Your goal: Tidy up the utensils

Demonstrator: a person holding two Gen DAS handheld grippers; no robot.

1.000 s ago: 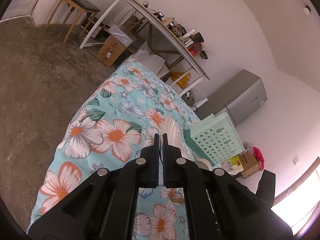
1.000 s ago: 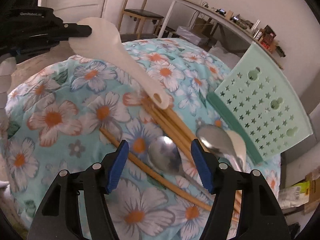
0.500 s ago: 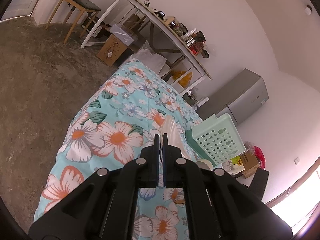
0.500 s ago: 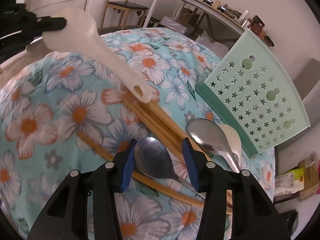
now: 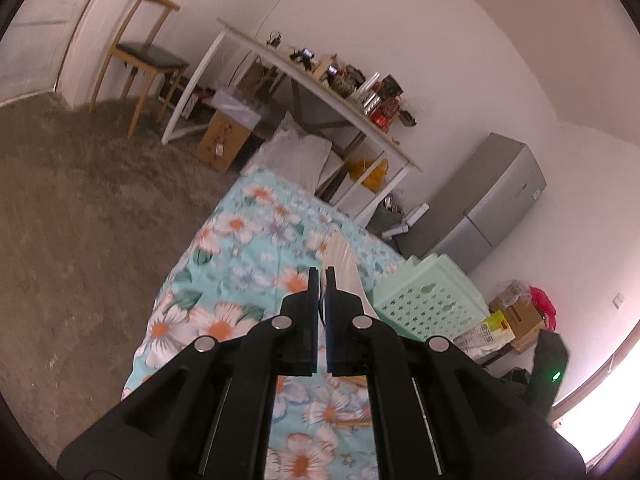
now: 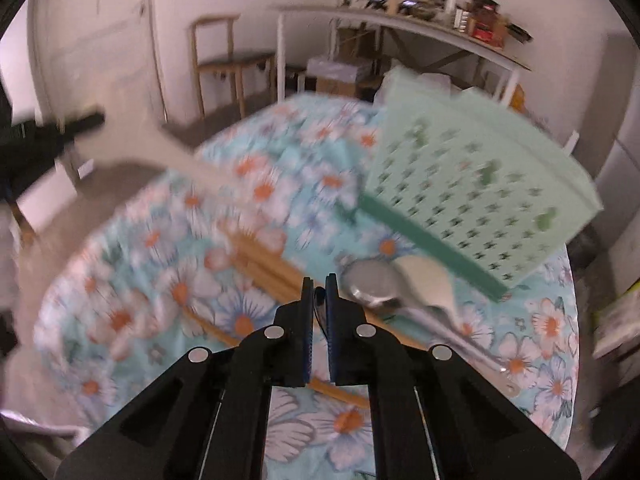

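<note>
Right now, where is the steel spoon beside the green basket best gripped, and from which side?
Grip the steel spoon at mid-handle from above. The handle lies flat and free on the cloth, pointing away from the basket; the bowl is wide and a cream spoon overlaps it.

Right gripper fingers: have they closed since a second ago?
Yes. The right gripper fingers, earlier wide apart around a steel spoon, now stand nearly together above the chopsticks.
</note>
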